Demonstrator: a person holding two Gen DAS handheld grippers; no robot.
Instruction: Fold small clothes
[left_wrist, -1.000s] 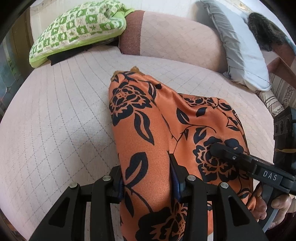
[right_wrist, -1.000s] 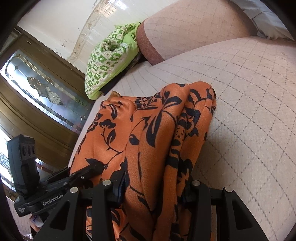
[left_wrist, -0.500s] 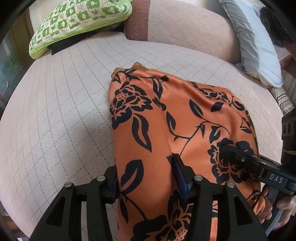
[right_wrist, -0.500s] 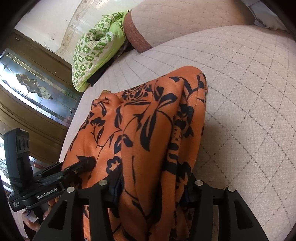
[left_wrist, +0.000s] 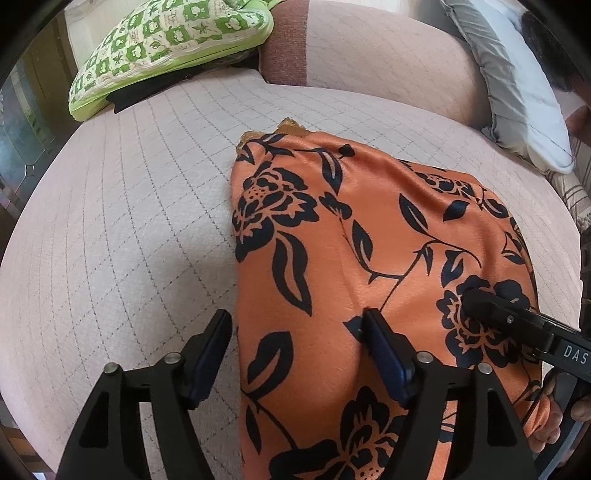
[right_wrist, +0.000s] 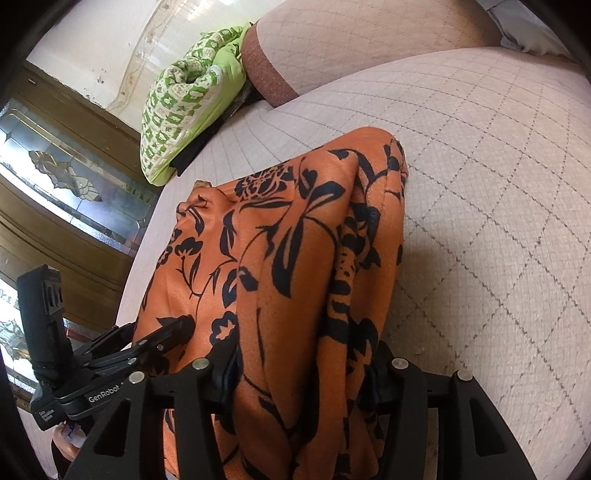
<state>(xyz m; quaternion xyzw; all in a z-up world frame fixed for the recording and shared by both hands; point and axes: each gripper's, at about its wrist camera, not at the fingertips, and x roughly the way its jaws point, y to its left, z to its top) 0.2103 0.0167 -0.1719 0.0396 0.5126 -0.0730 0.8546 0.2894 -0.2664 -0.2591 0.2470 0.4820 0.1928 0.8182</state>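
Orange flowered garment (left_wrist: 373, 258): folded, flat on quilted sofa seat (left_wrist: 129, 221), 5 o'clock of green cushion (left_wrist: 166, 44).
Left gripper (left_wrist: 295, 328): jaws opening, garment edge loose between.
Right gripper (right_wrist: 301, 354): opening, fabric bunched between its pads.

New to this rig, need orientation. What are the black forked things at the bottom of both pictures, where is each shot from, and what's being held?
No robot arm here: a person carries a hand-held set of tongs in each hand, each with a fisheye camera looking along its two fingers.

In the left wrist view, the left tongs are opening; the orange black-flowered garment's edge lies between the fingers, the outer pad off the cloth. The right tongs' finger reaches in at the right.

In the right wrist view, the right tongs are also opening, with a bunched fold between their fingers.

The garment lies on a pink quilted sofa seat, with a green-and-white patterned cushion behind.
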